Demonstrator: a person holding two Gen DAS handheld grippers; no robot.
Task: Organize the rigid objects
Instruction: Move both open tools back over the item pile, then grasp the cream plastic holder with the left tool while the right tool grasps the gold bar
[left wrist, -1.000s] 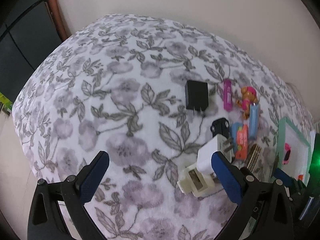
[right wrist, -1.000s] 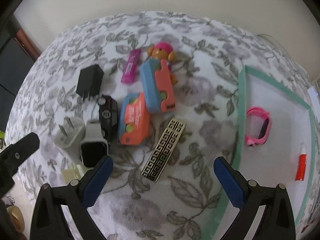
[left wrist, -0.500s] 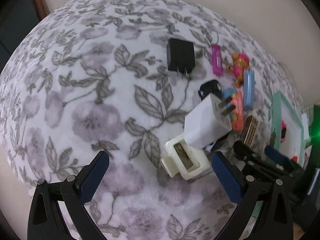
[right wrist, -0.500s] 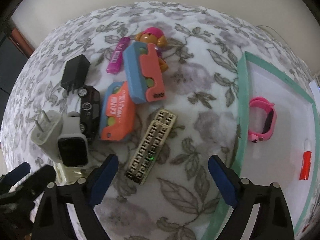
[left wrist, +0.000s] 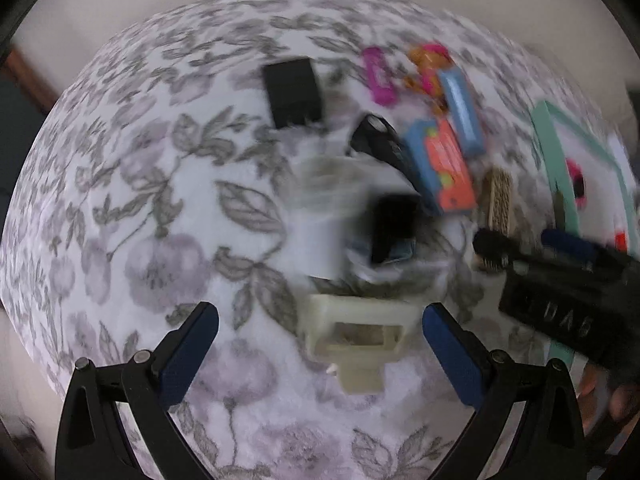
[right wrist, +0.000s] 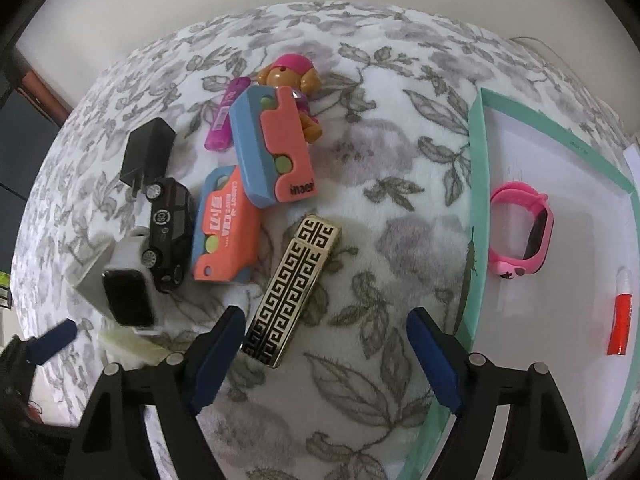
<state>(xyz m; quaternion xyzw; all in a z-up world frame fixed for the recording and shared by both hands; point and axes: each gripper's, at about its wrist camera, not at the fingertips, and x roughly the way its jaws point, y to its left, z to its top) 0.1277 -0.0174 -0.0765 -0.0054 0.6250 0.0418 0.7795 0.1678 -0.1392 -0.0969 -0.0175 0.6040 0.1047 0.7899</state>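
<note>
My left gripper (left wrist: 320,330) is open, its fingers on either side of a cream plastic block (left wrist: 358,336) on the floral blanket. Beyond it a white charger (left wrist: 320,216) and a dark-faced device (left wrist: 394,226) are blurred. My right gripper (right wrist: 326,334) is open just above the near end of a gold-and-black patterned box (right wrist: 294,290), which lies between its fingers. A green-rimmed white tray (right wrist: 480,184) at the right holds a pink watch (right wrist: 524,236) and a red-capped tube (right wrist: 620,316).
A cluster lies on the blanket: black adapter (right wrist: 148,152), black toy car (right wrist: 168,228), two orange-and-blue cases (right wrist: 226,226) (right wrist: 274,144), magenta stick (right wrist: 228,120), toy dog (right wrist: 294,80). The right gripper shows in the left wrist view (left wrist: 560,268).
My left gripper swung right and closer to the cream block; its view is motion-blurred. My right gripper moved down toward the gold-and-black box, now between its fingers.
</note>
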